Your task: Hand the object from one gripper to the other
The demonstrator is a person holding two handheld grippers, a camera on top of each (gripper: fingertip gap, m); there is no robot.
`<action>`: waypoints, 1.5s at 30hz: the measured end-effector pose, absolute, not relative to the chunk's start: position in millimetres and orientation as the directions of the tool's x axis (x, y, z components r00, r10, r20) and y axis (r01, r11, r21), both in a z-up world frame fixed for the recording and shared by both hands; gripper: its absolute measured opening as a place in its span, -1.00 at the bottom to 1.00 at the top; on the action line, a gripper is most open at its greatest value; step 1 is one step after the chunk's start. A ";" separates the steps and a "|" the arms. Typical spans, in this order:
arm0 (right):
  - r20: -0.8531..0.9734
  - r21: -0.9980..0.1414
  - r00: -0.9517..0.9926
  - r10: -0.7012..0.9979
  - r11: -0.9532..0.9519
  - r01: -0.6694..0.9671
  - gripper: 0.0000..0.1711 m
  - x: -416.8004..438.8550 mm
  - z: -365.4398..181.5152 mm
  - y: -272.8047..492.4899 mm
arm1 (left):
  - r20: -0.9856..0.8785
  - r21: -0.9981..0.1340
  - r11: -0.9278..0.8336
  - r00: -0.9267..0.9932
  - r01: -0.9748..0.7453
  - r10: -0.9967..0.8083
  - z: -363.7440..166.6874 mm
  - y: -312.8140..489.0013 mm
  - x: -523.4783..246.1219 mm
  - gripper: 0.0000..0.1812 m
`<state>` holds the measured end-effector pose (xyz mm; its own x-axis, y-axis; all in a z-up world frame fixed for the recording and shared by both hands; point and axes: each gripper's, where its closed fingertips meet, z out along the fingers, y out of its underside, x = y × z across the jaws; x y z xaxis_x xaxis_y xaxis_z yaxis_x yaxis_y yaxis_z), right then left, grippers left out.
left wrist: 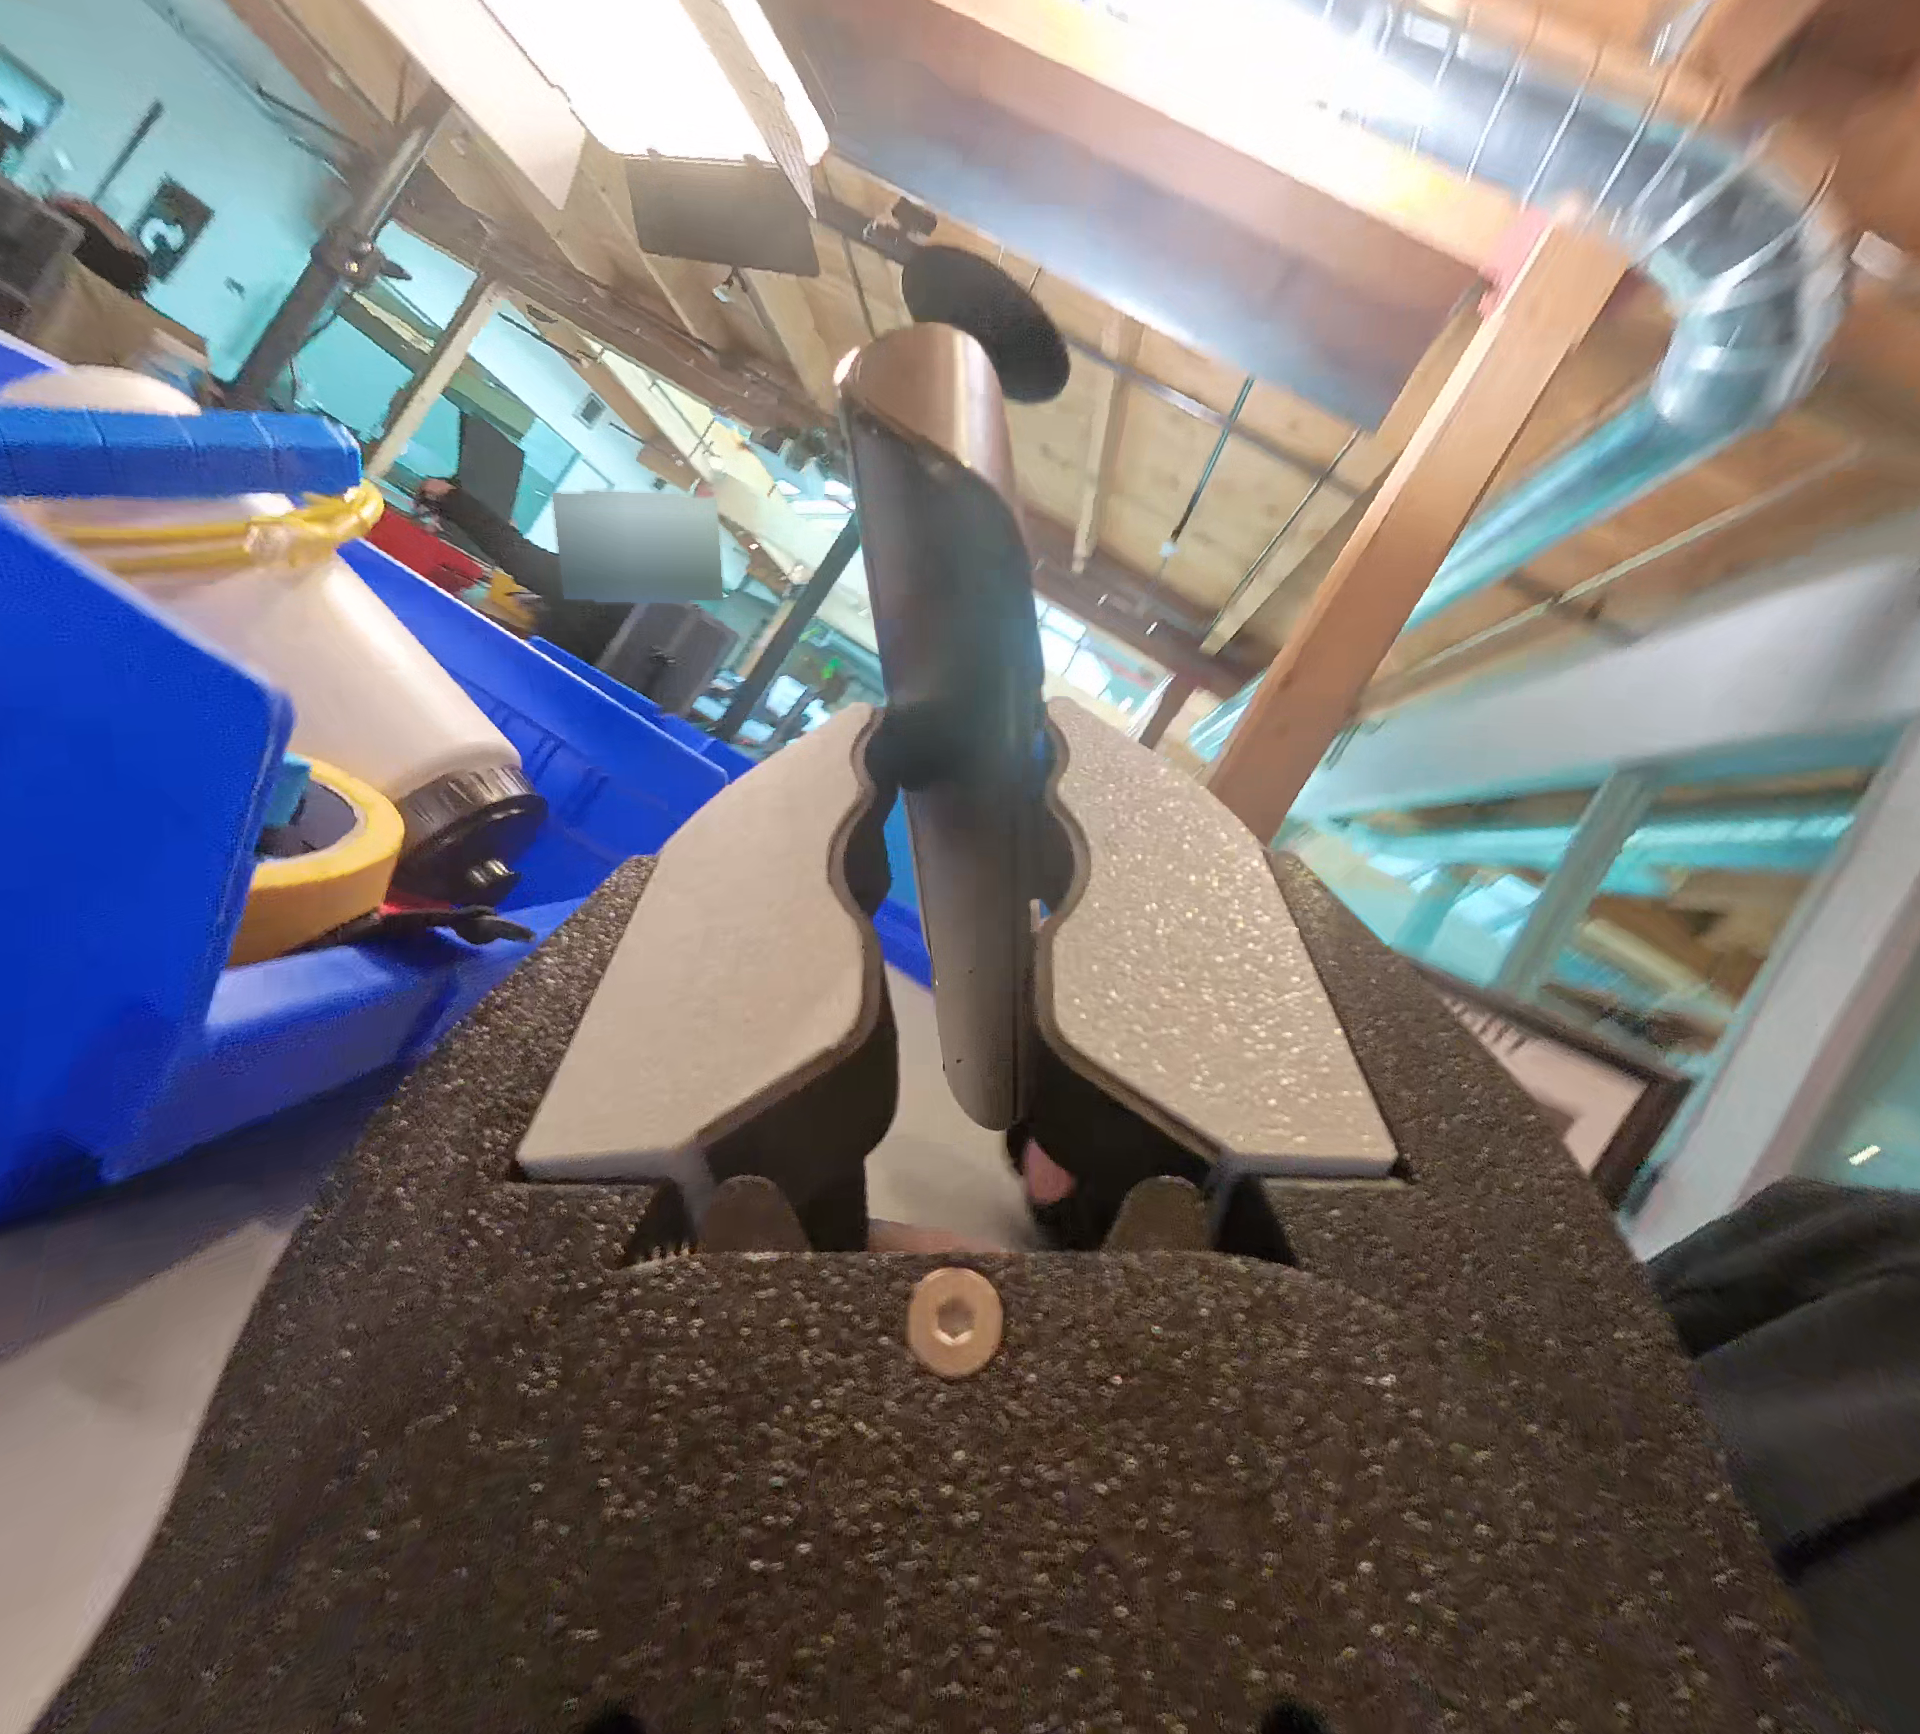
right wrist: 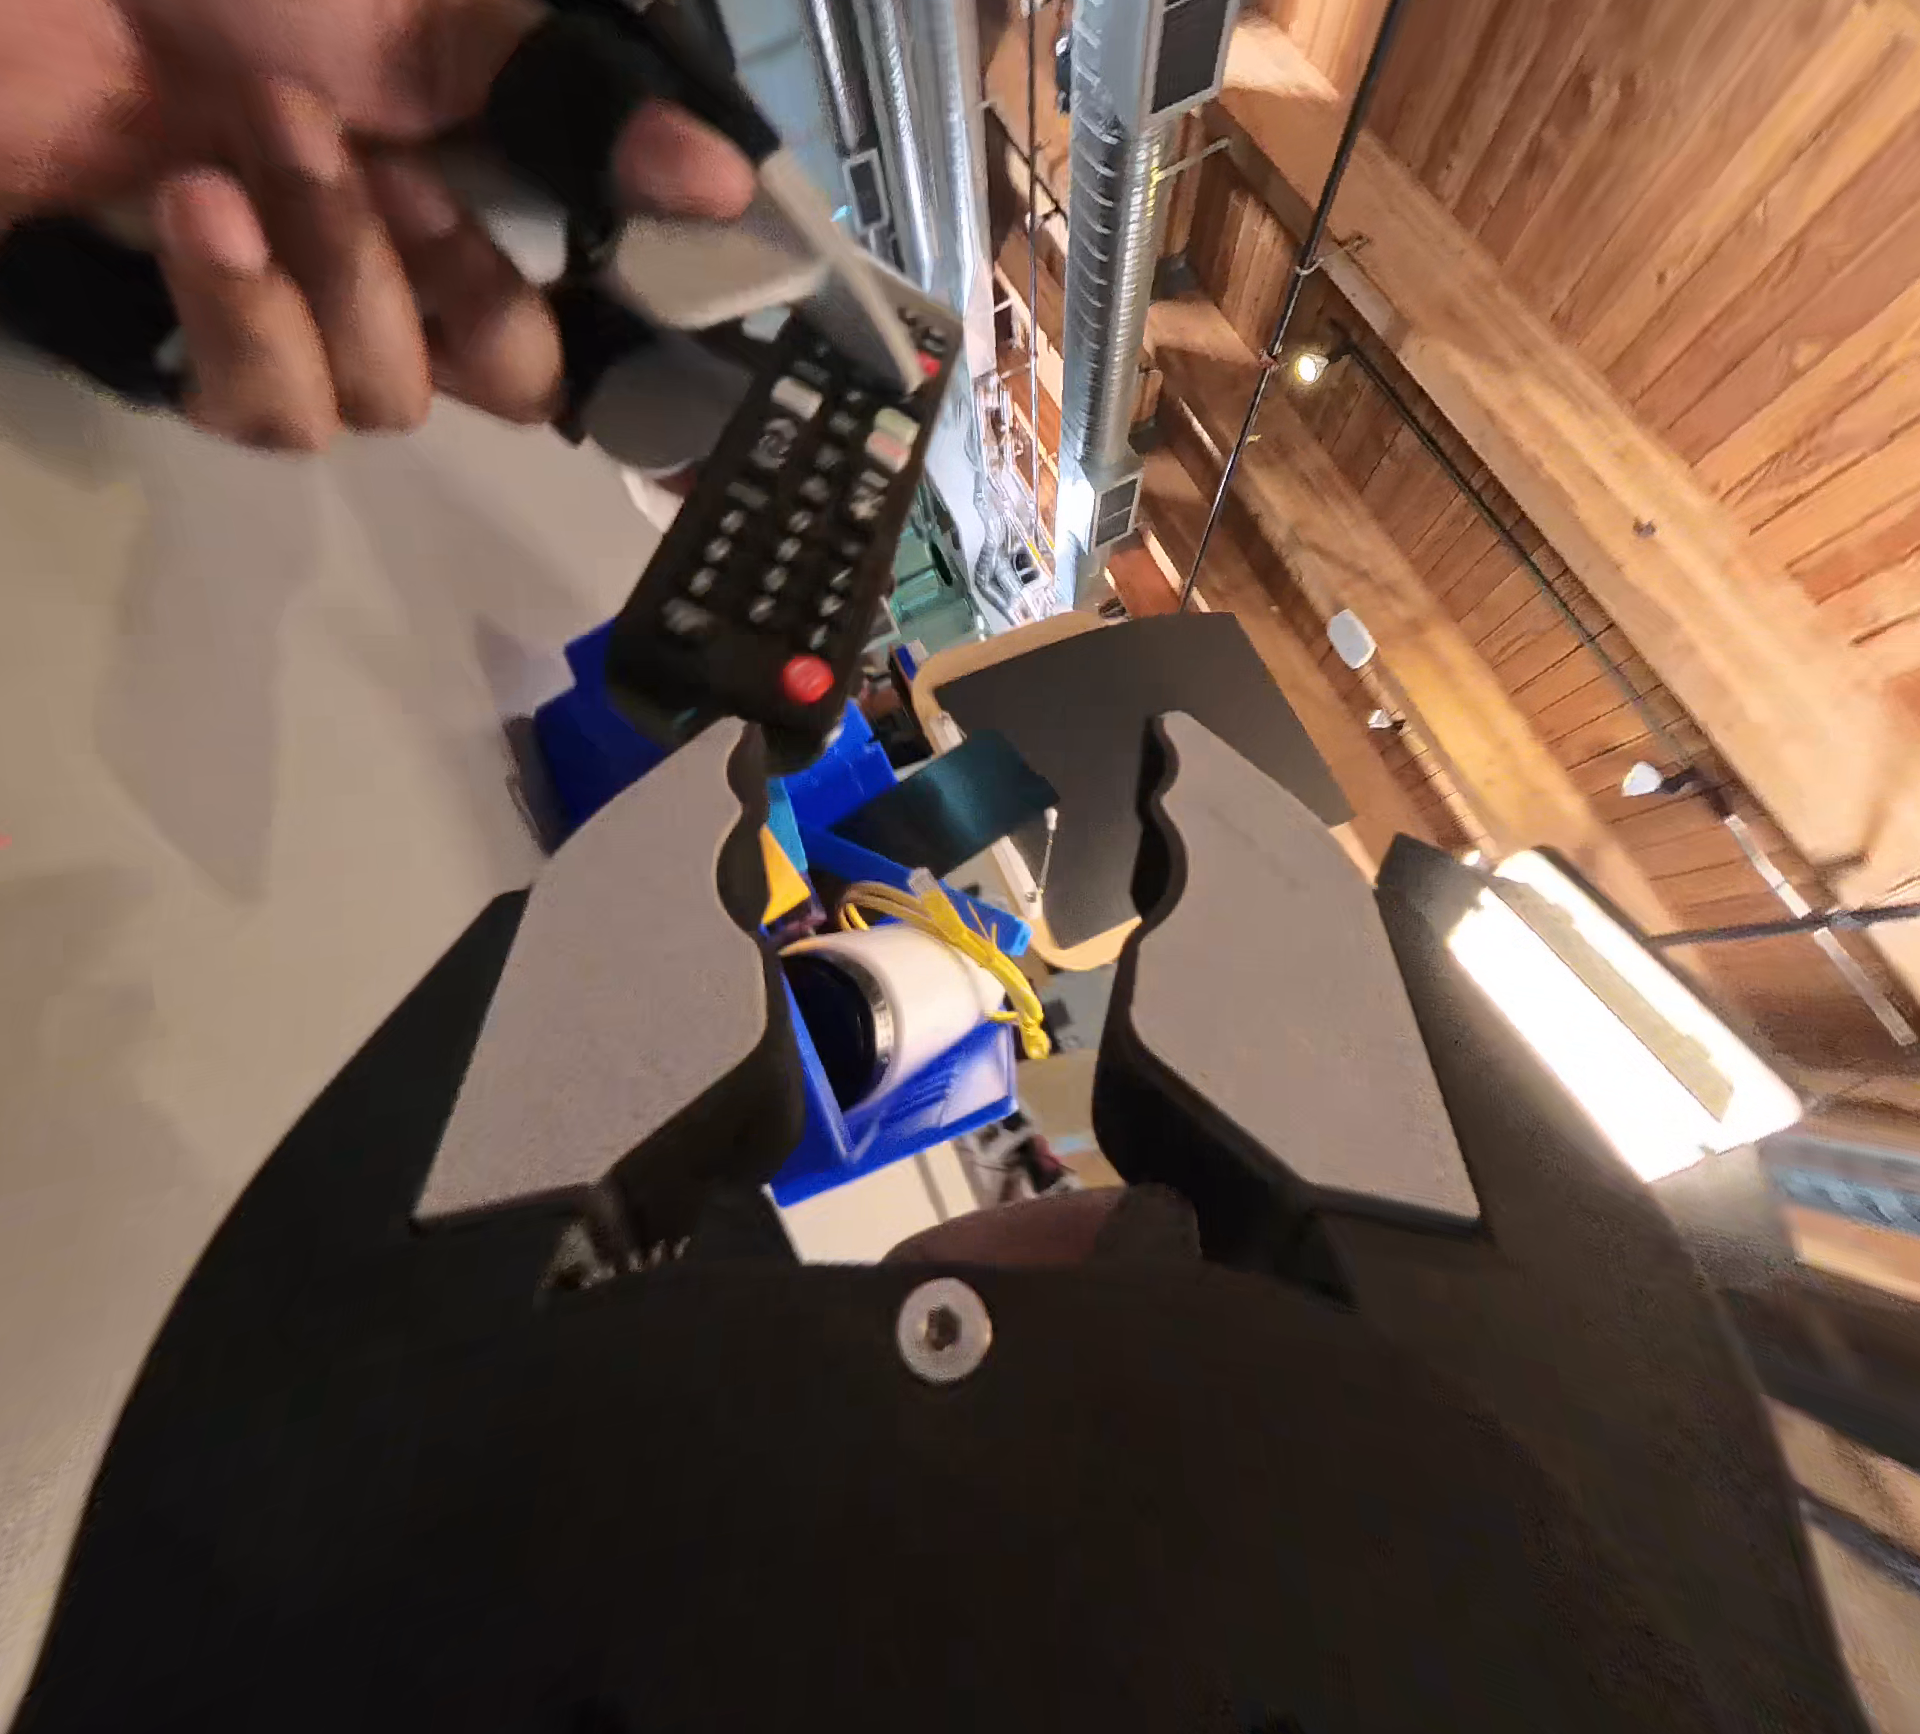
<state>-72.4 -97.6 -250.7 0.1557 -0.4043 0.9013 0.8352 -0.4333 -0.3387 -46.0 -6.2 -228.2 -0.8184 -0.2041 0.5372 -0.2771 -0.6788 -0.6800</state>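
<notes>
Nearest in the right wrist view, the right gripper (right wrist: 951,739) has its 2 fingers spread wide, nothing between them; past them sits a blue bin (right wrist: 914,1102) with a white bottle (right wrist: 925,988). Just beyond its left fingertip hangs the black remote (right wrist: 779,531), buttons showing, pinched at its far end by the left gripper (right wrist: 727,313) in a person's hand (right wrist: 239,157). From the left wrist view, only the remote's edge (left wrist: 951,645) shows, clamped between the fingers, with yellow tape (left wrist: 322,863) in the bin alongside.
</notes>
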 end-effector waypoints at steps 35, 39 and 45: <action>0.970 0.066 -0.200 -0.137 -0.645 0.761 -0.33 -64.7 -287.6 -66.1 | 0.934 -0.221 -0.787 -0.358 -0.576 0.000 -279.8 -55.4 -41.4 -0.72; 0.970 0.059 -0.196 -0.147 -0.635 0.770 -0.36 -67.7 -286.6 -63.9 | 0.938 -0.186 -0.820 -0.347 -0.542 0.017 -279.7 -55.9 -43.3 -0.72; 0.970 0.063 -0.198 -0.144 -0.635 0.770 -0.43 -67.6 -287.1 -64.5 | 0.943 -0.203 -0.794 -0.332 -0.573 -0.001 -285.3 -64.7 -45.4 -0.72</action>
